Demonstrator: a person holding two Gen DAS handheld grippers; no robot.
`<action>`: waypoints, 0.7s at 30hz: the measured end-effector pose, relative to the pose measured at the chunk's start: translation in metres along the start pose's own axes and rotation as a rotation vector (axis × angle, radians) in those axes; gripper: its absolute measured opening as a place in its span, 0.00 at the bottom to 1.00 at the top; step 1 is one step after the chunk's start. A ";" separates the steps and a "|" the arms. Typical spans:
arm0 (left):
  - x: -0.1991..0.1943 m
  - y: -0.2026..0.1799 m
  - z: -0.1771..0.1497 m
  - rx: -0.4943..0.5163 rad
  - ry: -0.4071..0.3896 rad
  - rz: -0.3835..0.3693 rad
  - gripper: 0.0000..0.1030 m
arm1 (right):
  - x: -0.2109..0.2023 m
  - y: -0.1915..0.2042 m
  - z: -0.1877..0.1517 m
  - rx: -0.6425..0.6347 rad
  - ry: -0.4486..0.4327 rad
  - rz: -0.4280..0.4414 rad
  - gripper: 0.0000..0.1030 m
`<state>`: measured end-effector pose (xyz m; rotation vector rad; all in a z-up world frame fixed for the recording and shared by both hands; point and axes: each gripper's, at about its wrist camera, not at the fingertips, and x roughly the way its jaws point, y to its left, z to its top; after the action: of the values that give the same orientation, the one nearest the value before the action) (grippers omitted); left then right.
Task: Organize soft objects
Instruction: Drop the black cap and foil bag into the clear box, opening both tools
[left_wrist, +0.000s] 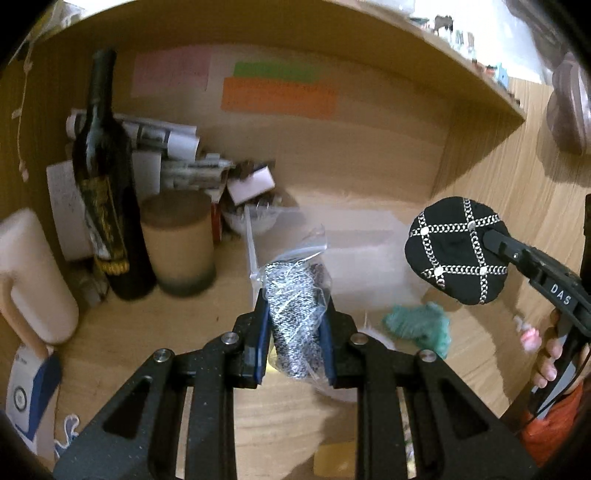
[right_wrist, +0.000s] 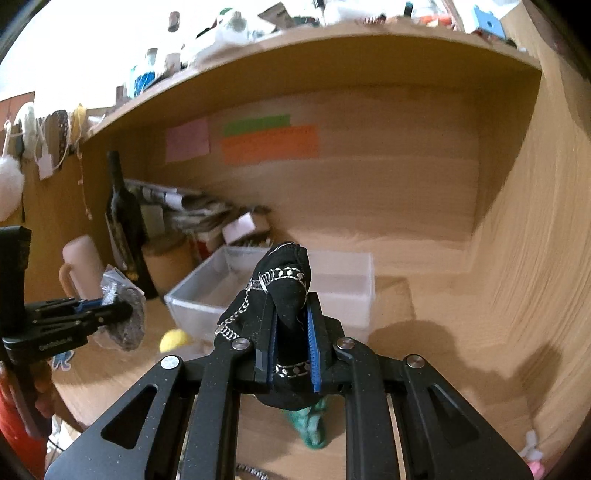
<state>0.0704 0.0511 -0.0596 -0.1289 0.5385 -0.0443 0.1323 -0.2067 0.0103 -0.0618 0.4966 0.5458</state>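
The desk (right_wrist: 461, 332) and its shelf (right_wrist: 332, 55) look like matt, pale wood-grain laminate. The left gripper (left_wrist: 295, 325) is black, finely speckled matt plastic with shiny metal pins and blue ribbed pads; it pinches a crinkled, glossy clear plastic bag (left_wrist: 295, 295) of black-and-white knitted cloth. The right gripper (right_wrist: 291, 339) looks alike, clamping a black matt cloth pouch (left_wrist: 456, 249) trimmed with silvery chain. Toward the desk's back edge sits a frosted translucent plastic bin (right_wrist: 343, 291); at the back left corner stands a glossy dark glass bottle (left_wrist: 107, 192).

Blurred clear bin (left_wrist: 325, 236) (far wall indistinct)
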 end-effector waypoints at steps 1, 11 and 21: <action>0.000 0.000 0.004 0.000 -0.007 -0.006 0.23 | 0.000 -0.001 0.003 0.000 -0.009 -0.004 0.12; 0.018 -0.002 0.050 0.008 -0.053 -0.018 0.23 | 0.013 -0.010 0.026 -0.002 -0.040 -0.031 0.12; 0.076 0.011 0.067 -0.020 0.043 0.002 0.23 | 0.052 -0.009 0.039 -0.031 0.007 -0.060 0.12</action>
<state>0.1700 0.0633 -0.0422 -0.1470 0.5825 -0.0396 0.1921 -0.1823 0.0198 -0.1076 0.4921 0.4946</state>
